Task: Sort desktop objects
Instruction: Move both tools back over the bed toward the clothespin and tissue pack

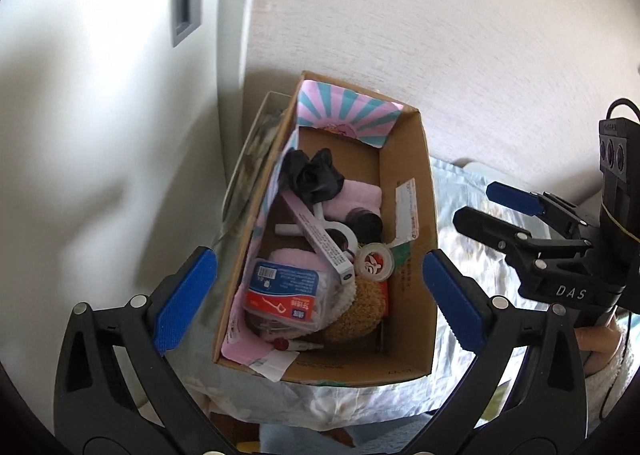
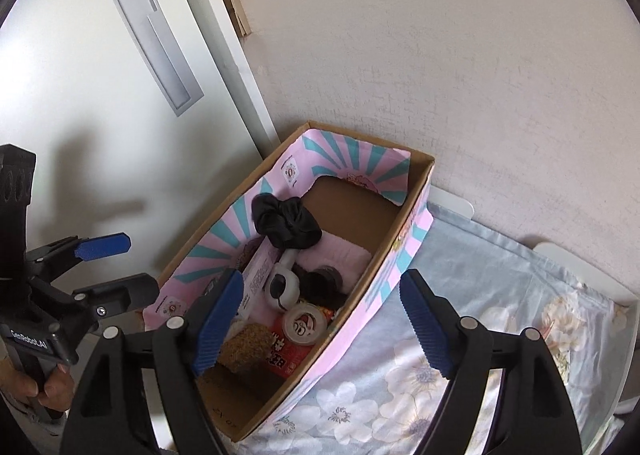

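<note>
Both grippers hang above an open cardboard box [image 1: 412, 191] that sits on a floral cloth [image 2: 460, 335] covering the worktop, pushed against the wall.

The left gripper [image 1: 316, 287] has its jaws spread wide with nothing between them, and the box's near end lies straight below and ahead of them, so anything released there would fall inside. The right gripper [image 2: 320, 319] is likewise spread and empty, straddling the box's near side wall.

The sorted things are already in the box: a black scrunchie [image 2: 286, 223] further ahead, a floss-pick packet [image 1: 282, 293] just under the left jaws, a small round tin [image 2: 306, 323] and a long pink carton [image 1: 320, 235] between. Judging by this, collecting is largely done.
</note>
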`<action>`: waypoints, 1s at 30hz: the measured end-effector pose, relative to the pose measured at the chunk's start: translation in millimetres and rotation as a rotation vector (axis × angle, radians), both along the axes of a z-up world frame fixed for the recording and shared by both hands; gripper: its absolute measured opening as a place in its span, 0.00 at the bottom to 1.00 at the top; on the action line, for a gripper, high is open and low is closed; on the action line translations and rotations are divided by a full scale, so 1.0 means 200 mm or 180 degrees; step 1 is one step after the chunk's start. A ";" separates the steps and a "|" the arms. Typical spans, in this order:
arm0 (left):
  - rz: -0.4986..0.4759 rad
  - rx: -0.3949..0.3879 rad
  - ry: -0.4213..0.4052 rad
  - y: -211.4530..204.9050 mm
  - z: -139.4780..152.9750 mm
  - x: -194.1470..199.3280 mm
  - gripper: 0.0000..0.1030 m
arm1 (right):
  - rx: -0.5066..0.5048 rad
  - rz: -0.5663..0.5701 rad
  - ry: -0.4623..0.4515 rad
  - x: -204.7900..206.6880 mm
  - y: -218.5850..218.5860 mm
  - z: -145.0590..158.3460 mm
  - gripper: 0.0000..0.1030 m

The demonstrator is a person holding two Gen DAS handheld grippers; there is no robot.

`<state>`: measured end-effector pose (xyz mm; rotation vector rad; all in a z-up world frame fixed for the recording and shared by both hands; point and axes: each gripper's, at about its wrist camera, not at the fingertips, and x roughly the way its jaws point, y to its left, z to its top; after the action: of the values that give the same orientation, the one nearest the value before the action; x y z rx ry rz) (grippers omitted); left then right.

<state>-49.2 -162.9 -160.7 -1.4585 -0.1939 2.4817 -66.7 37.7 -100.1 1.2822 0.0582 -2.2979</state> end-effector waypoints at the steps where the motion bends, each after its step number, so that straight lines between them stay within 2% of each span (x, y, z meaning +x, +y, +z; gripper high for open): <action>1: -0.0034 -0.0026 0.0002 0.02 0.00 0.00 0.99 | 0.0000 -0.0007 -0.0017 0.01 0.00 -0.01 0.75; 14: -0.0342 -0.0088 0.0096 0.22 0.10 0.02 0.99 | 0.0046 -0.0189 0.0145 0.14 0.19 0.05 0.75; 20: -0.0558 -0.0143 0.0224 0.38 0.17 0.01 0.99 | 0.0205 -0.0412 0.0294 0.18 0.40 0.10 0.75; 24: -0.0714 -0.0144 0.0289 0.51 0.22 -0.01 0.99 | 0.0462 -0.0566 0.0441 0.23 0.57 0.12 0.75; 30: -0.0972 -0.0166 0.0271 0.77 0.23 -0.03 0.99 | 0.0601 -0.0804 0.0469 0.29 0.82 0.10 0.75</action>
<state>-55.2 -8.1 -115.3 -1.2884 0.1035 2.3076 -9.7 202.7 -80.5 1.2703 0.1767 -2.6553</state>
